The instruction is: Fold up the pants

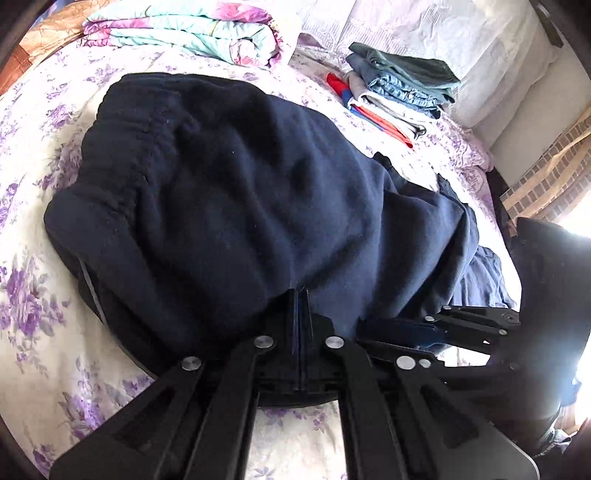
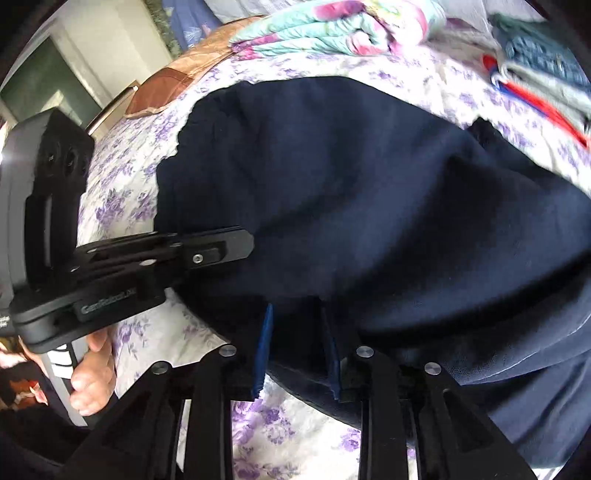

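Dark navy fleece pants point(image 1: 236, 192) lie bunched on the floral bedspread point(image 1: 33, 295), elastic waistband toward the far left. My left gripper point(image 1: 301, 295) is shut, its blue pads pinching the near edge of the pants. In the right wrist view the pants point(image 2: 369, 192) fill the middle. My right gripper point(image 2: 297, 317) is open, its blue pads apart, with the near fabric edge lying over and between them. The left gripper point(image 2: 236, 245) shows there at the left, shut on the pants' edge. The right gripper point(image 1: 417, 330) shows in the left wrist view at the right.
A stack of folded clothes point(image 1: 399, 88) lies at the far right of the bed near a white pillow point(image 1: 461, 44). A rolled floral quilt point(image 1: 184, 29) lies at the far edge. A brick-pattern wall point(image 1: 546, 177) and the bed's right edge are at the right.
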Available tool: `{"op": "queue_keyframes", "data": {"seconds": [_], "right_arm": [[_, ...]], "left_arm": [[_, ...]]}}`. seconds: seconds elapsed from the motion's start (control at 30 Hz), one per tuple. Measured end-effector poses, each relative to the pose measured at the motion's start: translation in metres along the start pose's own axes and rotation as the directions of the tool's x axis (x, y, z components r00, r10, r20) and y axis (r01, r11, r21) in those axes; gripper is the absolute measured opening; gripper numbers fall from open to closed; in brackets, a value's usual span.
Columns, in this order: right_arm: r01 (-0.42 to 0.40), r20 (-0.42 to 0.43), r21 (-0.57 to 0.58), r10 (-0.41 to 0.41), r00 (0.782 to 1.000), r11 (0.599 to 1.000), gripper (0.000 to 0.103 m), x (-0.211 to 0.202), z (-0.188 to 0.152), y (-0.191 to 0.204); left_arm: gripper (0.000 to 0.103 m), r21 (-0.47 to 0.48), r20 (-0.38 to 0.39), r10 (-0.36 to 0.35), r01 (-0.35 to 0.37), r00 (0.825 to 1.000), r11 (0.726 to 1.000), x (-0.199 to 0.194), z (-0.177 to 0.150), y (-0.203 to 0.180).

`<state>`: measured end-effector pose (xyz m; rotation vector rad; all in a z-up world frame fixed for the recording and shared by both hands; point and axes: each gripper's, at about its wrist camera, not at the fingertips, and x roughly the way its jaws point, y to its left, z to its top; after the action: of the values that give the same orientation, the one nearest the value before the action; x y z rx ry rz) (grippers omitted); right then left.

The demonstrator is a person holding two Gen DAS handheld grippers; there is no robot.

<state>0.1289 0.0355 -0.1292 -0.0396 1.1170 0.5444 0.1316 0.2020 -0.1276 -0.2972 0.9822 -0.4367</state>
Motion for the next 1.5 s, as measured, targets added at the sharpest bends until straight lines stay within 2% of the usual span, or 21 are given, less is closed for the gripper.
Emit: {"op": "queue_keyframes", "data": {"seconds": [0.07, 0.13, 0.2, 0.27, 0.33, 0.4, 0.47, 0.57, 0.63, 0.7, 0.77, 0.83, 0.93, 1.0, 1.07, 1.13, 1.17, 1.2, 1.27, 1.4, 1.5], "right_arm": [[-0.011, -0.038, 0.034, 0.012, 0.999, 0.999, 0.036, -0.01, 0.008, -0.007], [-0.017, -0.042, 0.099, 0.021, 0.999, 0.995, 0.039, -0.039, 0.021, -0.027], [0.064, -0.027, 0.142, -0.06, 0.998, 0.988, 0.063, -0.078, 0.036, -0.051], [0.198, 0.007, 0.207, -0.204, 0.979, 0.958, 0.072, -0.122, 0.054, -0.087], [0.334, -0.011, 0.289, -0.346, 0.938, 0.897, 0.073, -0.154, 0.074, -0.131], [0.444, -0.08, 0.382, -0.449, 0.89, 0.81, 0.074, -0.172, 0.09, -0.178], [0.504, -0.155, 0.453, -0.491, 0.857, 0.735, 0.074, -0.173, 0.101, -0.219], [0.555, -0.235, 0.511, -0.514, 0.825, 0.657, 0.074, -0.154, 0.112, -0.272], [0.562, -0.278, 0.542, -0.497, 0.822, 0.626, 0.074, -0.132, 0.118, -0.303], [0.565, -0.318, 0.594, -0.478, 0.818, 0.572, 0.073, -0.114, 0.118, -0.337], [0.558, -0.325, 0.629, -0.468, 0.821, 0.542, 0.073, -0.102, 0.121, -0.362], [0.561, -0.329, 0.64, -0.472, 0.818, 0.525, 0.071, -0.091, 0.126, -0.376], [0.59, -0.382, 0.658, -0.469, 0.797, 0.467, 0.067, -0.079, 0.128, -0.396], [0.599, -0.415, 0.671, -0.448, 0.792, 0.437, 0.062, -0.072, 0.124, -0.405], [0.61, -0.436, 0.661, -0.439, 0.786, 0.437, 0.061, -0.063, 0.119, -0.412], [0.604, -0.42, 0.658, -0.447, 0.79, 0.449, 0.062, -0.06, 0.116, -0.411], [0.6, -0.41, 0.658, -0.452, 0.792, 0.455, 0.058, -0.061, 0.115, -0.408], [0.6, -0.4, 0.653, -0.463, 0.791, 0.463, 0.042, -0.062, 0.114, -0.406], [0.59, -0.378, 0.648, -0.469, 0.798, 0.481, 0.017, -0.067, 0.111, -0.402], [0.492, -0.262, 0.708, -0.458, 0.85, 0.507, 0.017, -0.107, 0.1, -0.391], [0.391, -0.151, 0.77, -0.451, 0.879, 0.504, 0.017, -0.151, 0.079, -0.387]], "left_arm": [[0.002, 0.014, 0.014, 0.009, -0.009, 1.0, 1.0, 0.0, -0.002, -0.002], [0.002, 0.02, 0.023, 0.009, -0.009, 1.0, 1.0, 0.0, -0.003, -0.003], [0.002, 0.013, 0.025, -0.008, 0.007, 1.0, 1.0, 0.001, -0.003, -0.001], [0.002, 0.008, 0.026, -0.017, 0.017, 0.999, 1.0, 0.001, -0.002, 0.0], [0.002, 0.013, 0.033, -0.015, 0.015, 0.999, 1.0, 0.001, -0.003, 0.0], [0.002, 0.021, 0.042, -0.009, 0.008, 0.999, 1.0, 0.001, -0.004, -0.002], [0.002, 0.023, 0.049, -0.01, 0.009, 0.999, 1.0, 0.0, -0.005, -0.001], [0.002, 0.012, 0.049, -0.027, 0.027, 0.998, 1.0, -0.001, -0.005, 0.001], [0.002, 0.009, 0.05, -0.033, 0.032, 0.998, 0.999, -0.001, -0.006, 0.003], [0.002, 0.012, 0.053, -0.031, 0.031, 0.998, 0.999, -0.002, -0.006, 0.002], [0.001, 0.013, 0.055, -0.031, 0.03, 0.998, 0.999, -0.002, -0.007, 0.001], [0.002, 0.013, 0.054, -0.031, 0.03, 0.998, 0.999, -0.002, -0.007, 0.001], [0.001, 0.012, 0.053, -0.032, 0.032, 0.998, 0.999, -0.002, -0.007, 0.001], [0.001, 0.009, 0.052, -0.035, 0.035, 0.998, 0.999, -0.002, -0.007, 0.0], [0.001, 0.003, 0.05, -0.043, 0.043, 0.998, 0.999, -0.002, -0.006, 0.001], [0.001, -0.001, 0.049, -0.05, 0.05, 0.998, 0.999, -0.002, -0.006, 0.002], [0.001, -0.002, 0.049, -0.051, 0.051, 0.998, 0.999, -0.002, -0.006, 0.002], [0.001, -0.002, 0.049, -0.051, 0.051, 0.998, 0.999, -0.002, -0.006, 0.002], [0.001, 0.0, 0.049, -0.05, 0.05, 0.998, 0.999, -0.002, -0.006, 0.002], [0.001, -0.005, 0.048, -0.058, 0.058, 0.997, 0.998, -0.002, -0.006, 0.004], [0.001, -0.009, 0.048, -0.062, 0.063, 0.997, 0.998, -0.002, -0.007, 0.004]]}}
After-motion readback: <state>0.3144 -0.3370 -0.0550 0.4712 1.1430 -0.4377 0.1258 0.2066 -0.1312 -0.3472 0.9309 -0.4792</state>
